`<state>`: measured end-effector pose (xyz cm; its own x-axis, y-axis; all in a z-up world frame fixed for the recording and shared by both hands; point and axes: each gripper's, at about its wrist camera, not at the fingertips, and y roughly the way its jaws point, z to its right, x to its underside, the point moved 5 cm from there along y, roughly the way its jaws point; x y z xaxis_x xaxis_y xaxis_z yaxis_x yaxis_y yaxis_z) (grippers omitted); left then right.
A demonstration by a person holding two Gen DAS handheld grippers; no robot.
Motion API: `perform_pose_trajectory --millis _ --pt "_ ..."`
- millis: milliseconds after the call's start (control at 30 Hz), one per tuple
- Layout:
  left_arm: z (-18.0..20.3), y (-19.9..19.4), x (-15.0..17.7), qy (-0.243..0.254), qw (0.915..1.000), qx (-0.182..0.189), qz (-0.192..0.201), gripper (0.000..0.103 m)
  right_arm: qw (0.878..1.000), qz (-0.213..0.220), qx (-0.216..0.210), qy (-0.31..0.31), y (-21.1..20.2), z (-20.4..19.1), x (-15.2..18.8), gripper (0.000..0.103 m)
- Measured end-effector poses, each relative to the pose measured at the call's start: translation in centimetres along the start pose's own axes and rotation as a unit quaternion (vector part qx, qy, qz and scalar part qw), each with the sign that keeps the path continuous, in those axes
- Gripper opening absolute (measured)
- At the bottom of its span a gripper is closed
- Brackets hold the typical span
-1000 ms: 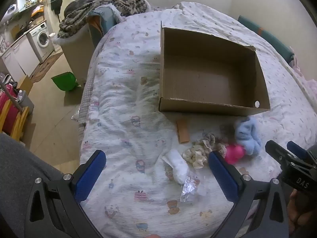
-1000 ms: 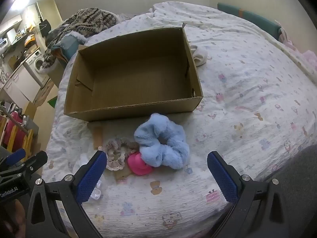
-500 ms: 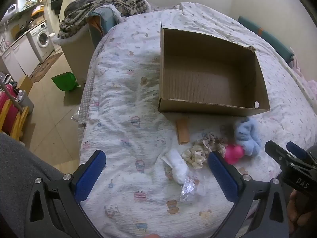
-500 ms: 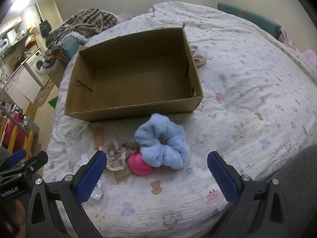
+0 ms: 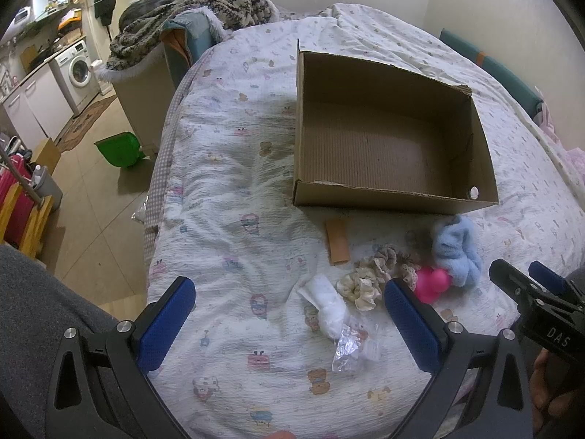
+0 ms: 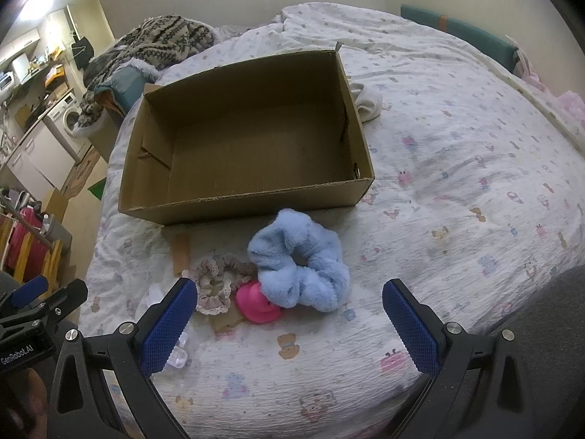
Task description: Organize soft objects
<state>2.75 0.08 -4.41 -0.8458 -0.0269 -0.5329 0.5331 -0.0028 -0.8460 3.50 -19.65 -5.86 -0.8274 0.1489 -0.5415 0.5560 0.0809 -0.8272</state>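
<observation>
Lying on the bed (image 6: 457,168) just in front of the box (image 6: 248,197), the blue scrunchie (image 6: 299,263) looks puffy and very light — a fuzzy ring with a hole in the middle. It will likely squash flat when pinched and should not slip, since the fur is thick. A good place to hold it is one fat side of the ring, not across the hole. Touching it on its left is a pink toy (image 6: 256,303), smooth and shiny, which may be more slippery. Next to that sits a lace scrunchie (image 6: 215,285), thin and frilly, and in the left view a cream scrunchie (image 5: 360,287) lies just beside it, all crinkled. A white cloth (image 5: 327,305) and a crinkly clear wrapper (image 5: 351,344) lie near these. The box is brown cardboard, stiff, with nothing in it and its top open. A small cardboard strip (image 5: 337,241) lies flat on the bed, which is soft and bumpy, so things may sink in a little. The right gripper (image 6: 285,325) is spread wide and holds nothing — it hangs near the blue scrunchie. The left gripper (image 5: 289,323) is spread wide too and holds nothing, near the white cloth.
</observation>
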Motion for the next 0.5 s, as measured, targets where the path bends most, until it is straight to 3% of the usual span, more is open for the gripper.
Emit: perform_pose_trajectory --millis 500 --pt "0.02 0.02 0.0 0.0 1.0 -0.001 0.0 0.103 1.0 -0.001 0.0 0.001 -0.06 0.11 -0.01 0.103"
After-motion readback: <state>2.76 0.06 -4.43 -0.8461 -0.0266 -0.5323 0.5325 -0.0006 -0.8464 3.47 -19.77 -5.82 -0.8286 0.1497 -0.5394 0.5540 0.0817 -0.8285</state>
